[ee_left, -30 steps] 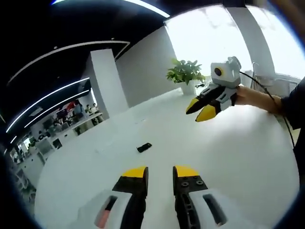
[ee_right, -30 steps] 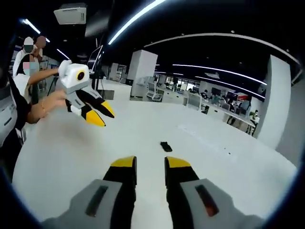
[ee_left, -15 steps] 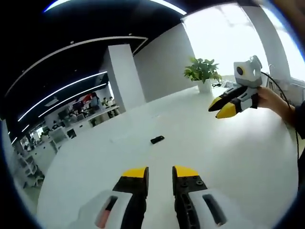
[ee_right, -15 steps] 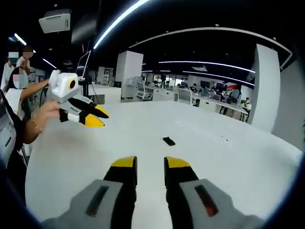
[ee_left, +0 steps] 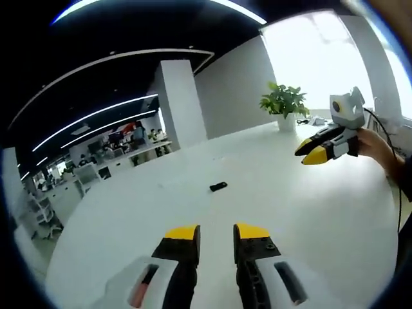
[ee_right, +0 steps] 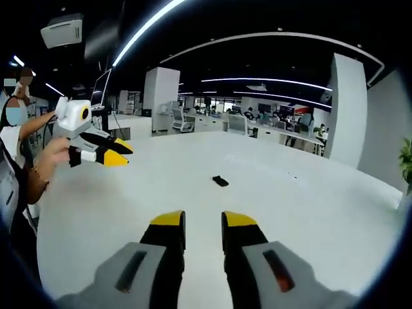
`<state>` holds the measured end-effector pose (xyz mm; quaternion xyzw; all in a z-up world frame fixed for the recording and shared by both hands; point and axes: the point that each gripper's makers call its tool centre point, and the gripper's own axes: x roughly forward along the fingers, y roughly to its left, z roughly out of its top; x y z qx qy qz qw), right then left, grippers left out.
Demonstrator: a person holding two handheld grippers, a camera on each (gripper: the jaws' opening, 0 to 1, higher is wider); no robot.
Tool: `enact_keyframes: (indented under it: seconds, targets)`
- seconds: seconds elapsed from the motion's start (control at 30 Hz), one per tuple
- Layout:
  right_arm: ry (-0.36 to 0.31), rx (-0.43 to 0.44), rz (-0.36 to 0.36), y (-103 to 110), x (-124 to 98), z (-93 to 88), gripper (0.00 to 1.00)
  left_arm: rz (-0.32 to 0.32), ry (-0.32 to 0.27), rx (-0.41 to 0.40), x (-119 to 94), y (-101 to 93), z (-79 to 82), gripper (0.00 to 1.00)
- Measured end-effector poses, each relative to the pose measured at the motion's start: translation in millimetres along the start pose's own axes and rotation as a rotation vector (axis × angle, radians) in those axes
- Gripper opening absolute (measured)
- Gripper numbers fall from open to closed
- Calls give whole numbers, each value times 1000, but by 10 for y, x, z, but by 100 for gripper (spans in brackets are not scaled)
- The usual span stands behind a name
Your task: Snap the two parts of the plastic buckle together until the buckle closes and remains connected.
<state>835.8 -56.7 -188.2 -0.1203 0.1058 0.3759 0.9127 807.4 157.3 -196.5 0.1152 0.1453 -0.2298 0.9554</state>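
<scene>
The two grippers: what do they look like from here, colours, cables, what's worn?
Both grippers, left gripper and right gripper, have tapered black jaws tipped yellow on light grey bodies. A thin black cable trails from the right one. A bracelet sits at the left wrist.

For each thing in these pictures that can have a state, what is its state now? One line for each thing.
Buckle: lying on the white table, untouched; too small to tell if its parts are joined.
Left gripper: jaws slightly apart, holding nothing, above the table.
Right gripper: jaws slightly apart, holding nothing, above the table.
Potted plant: upright at the table's far edge.
</scene>
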Motion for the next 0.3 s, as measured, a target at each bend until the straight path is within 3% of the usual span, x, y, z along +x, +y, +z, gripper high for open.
enact_keyframes:
  seconds: [0.3]
  targets:
    - [0, -20, -24, 128, -158, 22, 22, 16, -30, -10, -183, -78, 108, 25]
